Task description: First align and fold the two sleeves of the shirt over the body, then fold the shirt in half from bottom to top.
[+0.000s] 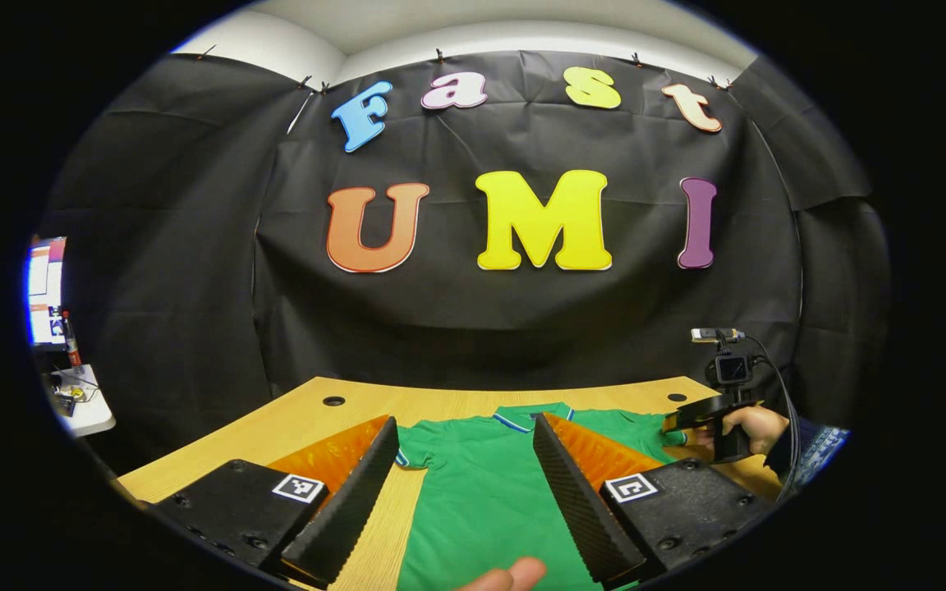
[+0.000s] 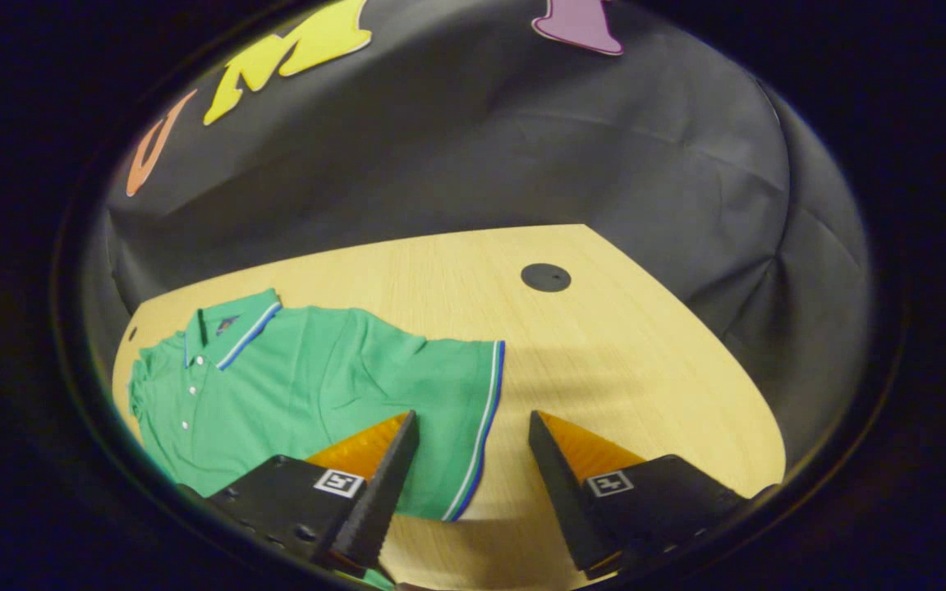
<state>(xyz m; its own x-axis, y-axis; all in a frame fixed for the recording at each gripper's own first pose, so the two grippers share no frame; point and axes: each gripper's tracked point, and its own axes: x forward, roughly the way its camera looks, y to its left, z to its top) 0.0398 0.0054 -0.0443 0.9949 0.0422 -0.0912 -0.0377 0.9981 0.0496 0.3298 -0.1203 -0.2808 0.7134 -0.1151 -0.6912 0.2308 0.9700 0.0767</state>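
The pale wooden table (image 2: 621, 345) is seen carrying the green short-sleeved polo shirt (image 2: 309, 386), laid flat with its collar toward ten o'clock in the right gripper view. The shirt's blue-and-white-trimmed sleeve cuff (image 2: 485, 427) is framed at twelve o'clock of the right claw (image 2: 466, 443), whose jaws are spread and empty, the cuff's long edge running between them. The left claw (image 1: 465, 460), likewise spread, is held over the shirt's body, so the right claw is judged nearer that sleeve.

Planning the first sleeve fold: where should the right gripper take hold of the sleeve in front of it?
Likely at the striped cuff of the green shirt's sleeve, coming from the bare table side. That edge lies flat and free, between the open right gripper fingers.
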